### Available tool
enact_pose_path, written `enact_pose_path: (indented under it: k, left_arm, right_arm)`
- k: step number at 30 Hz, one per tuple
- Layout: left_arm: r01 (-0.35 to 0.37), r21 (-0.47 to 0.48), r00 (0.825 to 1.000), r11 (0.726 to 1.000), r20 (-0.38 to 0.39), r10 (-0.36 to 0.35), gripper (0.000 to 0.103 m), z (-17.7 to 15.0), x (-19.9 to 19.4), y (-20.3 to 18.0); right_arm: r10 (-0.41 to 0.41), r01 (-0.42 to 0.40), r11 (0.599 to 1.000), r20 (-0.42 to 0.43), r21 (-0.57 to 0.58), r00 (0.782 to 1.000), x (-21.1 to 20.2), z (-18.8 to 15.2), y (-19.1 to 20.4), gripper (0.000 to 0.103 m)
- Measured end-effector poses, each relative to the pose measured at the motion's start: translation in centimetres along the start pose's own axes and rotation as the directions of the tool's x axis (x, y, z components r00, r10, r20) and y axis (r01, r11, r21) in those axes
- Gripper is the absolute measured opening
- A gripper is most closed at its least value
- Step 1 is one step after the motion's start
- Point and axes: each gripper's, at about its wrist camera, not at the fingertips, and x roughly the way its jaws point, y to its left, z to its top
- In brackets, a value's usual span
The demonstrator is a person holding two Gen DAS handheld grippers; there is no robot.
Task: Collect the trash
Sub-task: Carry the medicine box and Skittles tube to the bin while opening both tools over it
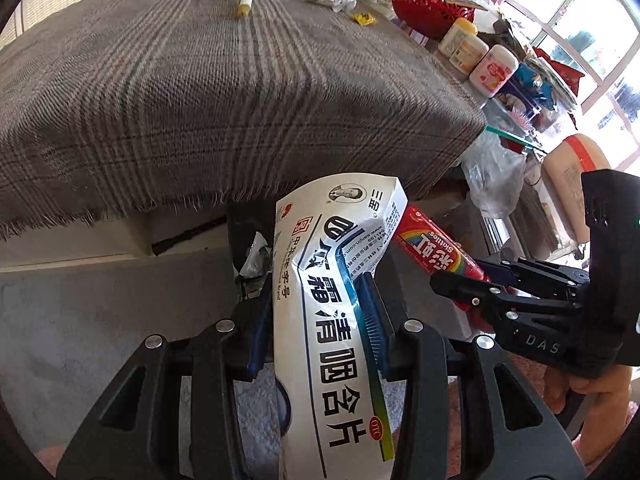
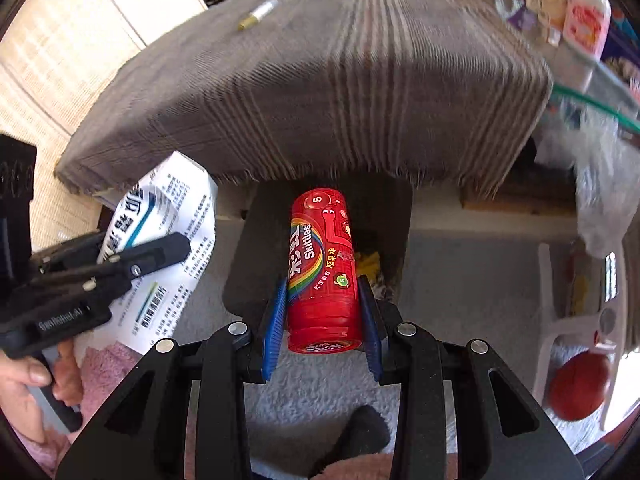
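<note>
Two grippers, both loaded. Left gripper (image 1: 316,316): clenched on a white lozenge packet (image 1: 340,292), flat and glossy, gripped across its crumpled middle. Right gripper (image 2: 326,320): clenched on a red Skittles tube (image 2: 322,264), pads at its lower end, cap end nearest the camera. Both items hung over a dark bin (image 2: 320,240) on the grey carpet (image 1: 100,312), below the fringed edge of the plaid cloth (image 1: 200,92).

Risks, judged: the packet was wider than the gap beside the tube and could catch the bin rim or fall outside; the grippers sat close and could knock together.

Room: tight under the cloth edge; open carpet to either side.

Farther: glue stick (image 1: 245,3), crumpled wrappers (image 1: 331,1) and a yellow scrap (image 1: 363,19) remained on the cloth.
</note>
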Motion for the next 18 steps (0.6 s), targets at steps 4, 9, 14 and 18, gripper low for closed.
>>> enact_pose_path:
  k: [4, 9, 14, 18]
  left_arm:
    - [-0.006, 0.002, 0.997, 1.000, -0.074, 0.006, 0.039, -0.6, 4.0, 1.0]
    - [0.012, 0.001, 0.992, 1.000, -0.127, -0.012, 0.039, -0.3, 8.2, 1.4]
    - [0.017, -0.003, 0.992, 1.000, -0.128, -0.018, 0.039, 0.1, 10.6, 2.1]
    - [0.005, 0.004, 0.989, 1.000, -0.148, -0.005, 0.040, 0.4, 11.8, 1.8]
  right_arm:
    - [0.011, -0.007, 0.997, -0.061, 0.073, 0.998, 3.1, 0.6, -1.8, 0.035]
    - [0.022, -0.011, 0.994, -0.101, 0.109, 0.995, 6.0, 1.0, -3.0, 0.035]
    - [0.066, -0.047, 0.984, -0.110, 0.170, 0.992, 7.8, 1.4, -5.1, 0.035]
    - [0.062, -0.041, 0.982, -0.109, 0.187, 0.992, 8.8, 1.8, -5.3, 0.035]
